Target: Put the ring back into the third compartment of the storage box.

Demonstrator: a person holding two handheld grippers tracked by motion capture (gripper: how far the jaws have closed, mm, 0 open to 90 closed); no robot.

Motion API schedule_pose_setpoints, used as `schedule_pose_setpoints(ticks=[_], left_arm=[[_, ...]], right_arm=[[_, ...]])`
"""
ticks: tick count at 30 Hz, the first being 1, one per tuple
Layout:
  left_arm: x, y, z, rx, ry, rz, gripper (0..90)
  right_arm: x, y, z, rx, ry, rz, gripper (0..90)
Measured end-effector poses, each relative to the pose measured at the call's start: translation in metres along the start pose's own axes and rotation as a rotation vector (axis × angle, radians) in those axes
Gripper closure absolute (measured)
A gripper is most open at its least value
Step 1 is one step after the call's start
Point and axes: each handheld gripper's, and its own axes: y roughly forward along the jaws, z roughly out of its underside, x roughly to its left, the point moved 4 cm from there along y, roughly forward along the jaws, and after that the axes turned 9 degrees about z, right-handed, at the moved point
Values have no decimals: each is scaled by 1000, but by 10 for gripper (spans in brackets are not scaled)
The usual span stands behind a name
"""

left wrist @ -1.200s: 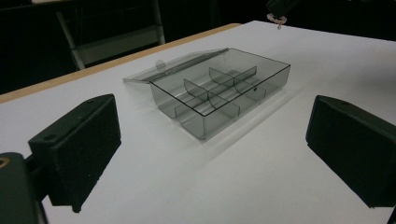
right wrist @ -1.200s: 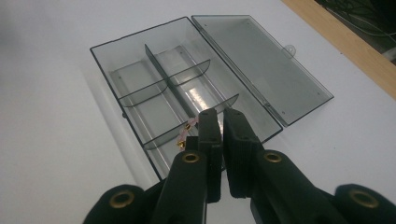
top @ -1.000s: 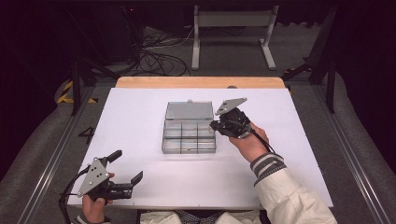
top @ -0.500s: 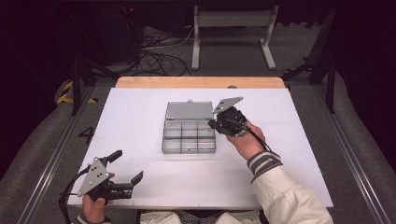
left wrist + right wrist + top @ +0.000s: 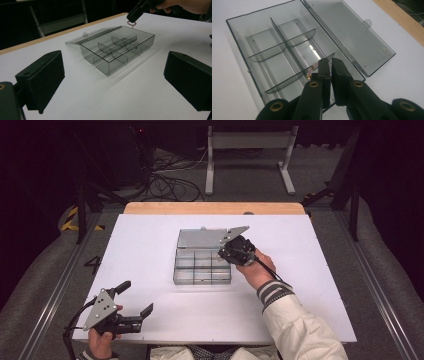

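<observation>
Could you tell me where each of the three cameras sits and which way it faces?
High view: above the person's side, facing forward and down at the table; both forearms, left claw, right claw.
Left gripper view: on the left claw, low, looking across at the open box; own jaws spread.
Right gripper view: on the right claw, looking down into the box.
All share the box.
</observation>
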Motion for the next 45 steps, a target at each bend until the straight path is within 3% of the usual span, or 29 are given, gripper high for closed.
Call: schedule_pose_setpoints(ticks=[16,38,41,43,45], left_arm=[[0,0,0,0,1,2,36],[0,0,0,-3,4,4,36],[0,0,0,-4,4,5,36],[0,0,0,-4,4,4,36],[0,0,0,-1,6,4,36]], right_arm=[[-1,24,7,43,41,-10,861],[7,36,9,60,36,-44,861],[6,38,9,58,38,-29,857],[5,38,9,50,34,12,740],[4,37,9,41,32,27,729]])
